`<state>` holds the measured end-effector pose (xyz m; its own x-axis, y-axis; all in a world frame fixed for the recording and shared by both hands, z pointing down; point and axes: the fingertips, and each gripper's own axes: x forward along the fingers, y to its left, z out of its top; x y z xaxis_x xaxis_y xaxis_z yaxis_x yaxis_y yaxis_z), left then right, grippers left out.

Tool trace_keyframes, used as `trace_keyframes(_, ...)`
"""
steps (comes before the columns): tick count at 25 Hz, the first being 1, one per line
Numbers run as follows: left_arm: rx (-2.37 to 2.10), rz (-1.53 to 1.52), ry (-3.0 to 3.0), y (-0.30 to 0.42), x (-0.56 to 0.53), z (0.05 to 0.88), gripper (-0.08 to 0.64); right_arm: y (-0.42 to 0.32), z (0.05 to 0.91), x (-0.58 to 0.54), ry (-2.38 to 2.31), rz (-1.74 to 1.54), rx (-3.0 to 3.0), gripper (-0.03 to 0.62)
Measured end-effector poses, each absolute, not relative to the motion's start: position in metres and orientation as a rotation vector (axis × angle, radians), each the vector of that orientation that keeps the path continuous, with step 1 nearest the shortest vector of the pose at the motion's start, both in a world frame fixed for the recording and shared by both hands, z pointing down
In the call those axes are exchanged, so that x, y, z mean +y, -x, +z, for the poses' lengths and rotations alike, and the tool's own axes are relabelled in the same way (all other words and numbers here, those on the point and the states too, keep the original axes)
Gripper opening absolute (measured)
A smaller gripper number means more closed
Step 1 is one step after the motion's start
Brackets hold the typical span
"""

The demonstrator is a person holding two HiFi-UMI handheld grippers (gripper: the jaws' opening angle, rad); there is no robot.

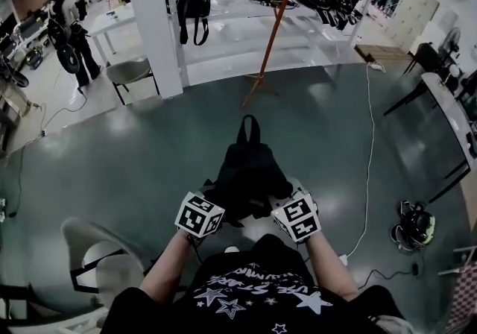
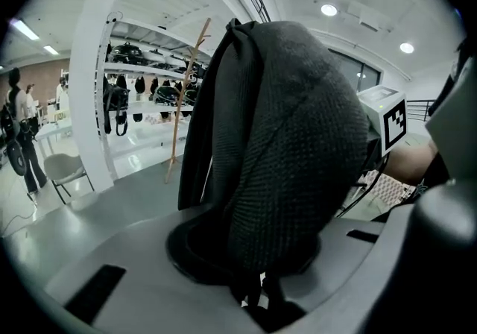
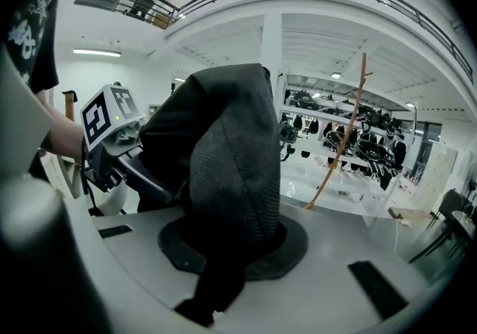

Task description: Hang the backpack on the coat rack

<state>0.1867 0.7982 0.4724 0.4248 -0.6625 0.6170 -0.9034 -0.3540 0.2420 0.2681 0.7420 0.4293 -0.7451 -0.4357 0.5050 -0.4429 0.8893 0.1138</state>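
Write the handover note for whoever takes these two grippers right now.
Left gripper: shut on the backpack, pinching its fabric.
Right gripper: shut on the same backpack, from the other side.
Backpack: held between both grippers just in front of the person, its top loop pointing toward the coat rack.
Coat rack: stands ahead across the floor, well apart from the backpack, which is not on it.
Done: backpack gripped.
Left: carry it to the rack, likely hook the top loop over a branch, then release.
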Motion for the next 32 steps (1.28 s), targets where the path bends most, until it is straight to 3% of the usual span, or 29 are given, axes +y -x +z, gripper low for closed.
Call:
trace_keyframes(16, -1.378, 0.625, -2.027, -0.101, 0.715, 0.502, 0.087, -0.174, 0.464, 0.647, -0.476, 0.025, -2.565, 0.066)
trace_keyframes(32, -1.397, 0.673, -1.961, -0.059, 0.401, 0.51, 0.087, -0.131, 0.474, 0.33, -0.405, 0.121, -2.591, 0.067)
